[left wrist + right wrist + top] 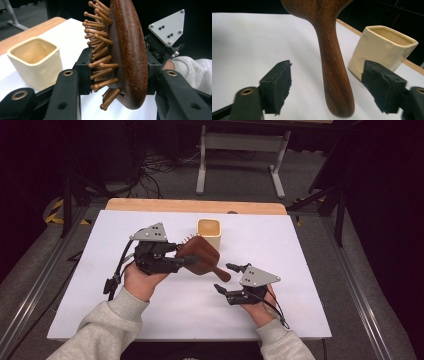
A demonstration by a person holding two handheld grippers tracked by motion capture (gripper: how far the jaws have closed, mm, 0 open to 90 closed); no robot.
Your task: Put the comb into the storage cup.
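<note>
Polished wooden hairbrush (332, 62), glossy, seemingly ceramic cup (35, 61), matt white table (165, 315)

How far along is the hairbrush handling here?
Done: the left tool has clamped the wooden hairbrush by its head. In hand: the right tool stands open around the handle without pressing it. Left, probably: putting it in the cream cup, which looks empty.

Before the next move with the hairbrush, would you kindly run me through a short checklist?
1. Left gripper clamped on the hairbrush head: ok, pads press bristle side and back.
2. Right gripper free of the brush handle: ok, jaws stand apart on either side, not touching.
3. Brush lifted off the white table: ok.
4. Cream cup upright and empty: ok.
5. Brush clear of the cup: cannot tell in the high view; apart in the left gripper view.
</note>
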